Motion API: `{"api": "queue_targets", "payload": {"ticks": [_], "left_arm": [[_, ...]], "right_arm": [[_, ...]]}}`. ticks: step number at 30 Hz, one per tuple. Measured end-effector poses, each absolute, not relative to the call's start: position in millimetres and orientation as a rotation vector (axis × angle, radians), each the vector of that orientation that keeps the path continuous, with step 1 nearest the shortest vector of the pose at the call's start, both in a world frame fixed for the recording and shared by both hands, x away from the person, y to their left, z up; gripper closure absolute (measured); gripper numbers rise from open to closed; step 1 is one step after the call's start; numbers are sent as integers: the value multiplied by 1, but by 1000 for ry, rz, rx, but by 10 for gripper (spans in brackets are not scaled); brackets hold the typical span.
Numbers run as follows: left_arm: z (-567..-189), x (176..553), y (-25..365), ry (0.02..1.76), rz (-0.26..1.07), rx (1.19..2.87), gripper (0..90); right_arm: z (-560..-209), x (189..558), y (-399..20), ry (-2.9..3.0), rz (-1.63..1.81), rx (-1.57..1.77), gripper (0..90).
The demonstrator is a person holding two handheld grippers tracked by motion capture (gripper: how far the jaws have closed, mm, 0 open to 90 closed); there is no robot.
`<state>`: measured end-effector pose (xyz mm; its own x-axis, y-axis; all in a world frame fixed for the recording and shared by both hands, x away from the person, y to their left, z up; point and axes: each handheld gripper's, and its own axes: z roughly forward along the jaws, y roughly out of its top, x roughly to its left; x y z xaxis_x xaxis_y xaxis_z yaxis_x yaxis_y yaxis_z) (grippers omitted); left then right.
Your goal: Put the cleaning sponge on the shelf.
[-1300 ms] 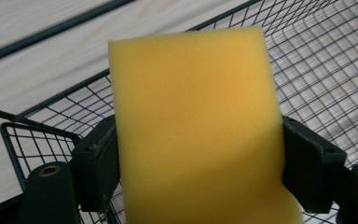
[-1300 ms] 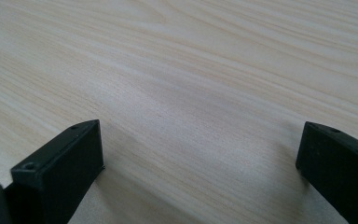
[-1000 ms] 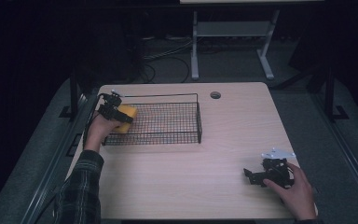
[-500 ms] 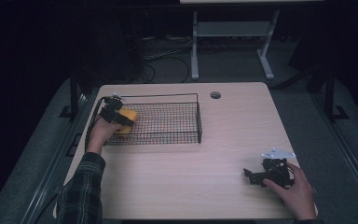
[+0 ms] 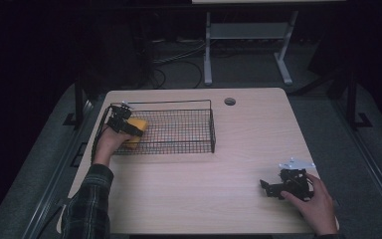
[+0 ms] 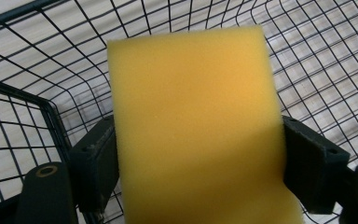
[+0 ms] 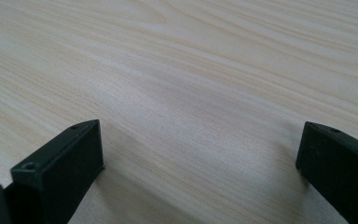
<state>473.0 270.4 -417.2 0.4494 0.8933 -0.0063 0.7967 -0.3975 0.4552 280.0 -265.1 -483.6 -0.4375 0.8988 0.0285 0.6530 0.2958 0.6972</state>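
My left claw (image 6: pixel 198 154) is closed on the yellow sponge (image 6: pixel 196 126): in the left gripper view both black jaws press flat against the sponge's two sides, and the foam stands up between them, rising well past the jaw tips. Behind it I see the black mesh of the wire basket (image 6: pixel 23 98), with a corner post at the left. From the high view, the left claw (image 5: pixel 129 130) holds the sponge (image 5: pixel 135 130) over the basket's left end, just inside its rim (image 5: pixel 169 103); I cannot tell whether the sponge touches the mesh floor. My left forearm, in a plaid sleeve (image 5: pixel 87 201), reaches up along the tabletop's left edge.

My right claw (image 7: pixel 200 154) is wide open and holds nothing, jaws well apart over bare wood. In the high view, it (image 5: pixel 266 185) rests low at the near right of the tabletop (image 5: pixel 258 134), pointing left, my hand (image 5: pixel 316 201) wrapped behind it.
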Motion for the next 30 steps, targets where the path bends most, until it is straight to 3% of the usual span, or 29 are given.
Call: {"api": "queue_targets", "payload": {"ticks": [13,30], "left_arm": [[-413,471,271,1427,350,2292,148],[-367,442,270,1334,402,2255,151]], "right_arm": [[-484,280,-265,2201,917,1394,0],[-484,280,-265,2202,916,1393,0]]}}
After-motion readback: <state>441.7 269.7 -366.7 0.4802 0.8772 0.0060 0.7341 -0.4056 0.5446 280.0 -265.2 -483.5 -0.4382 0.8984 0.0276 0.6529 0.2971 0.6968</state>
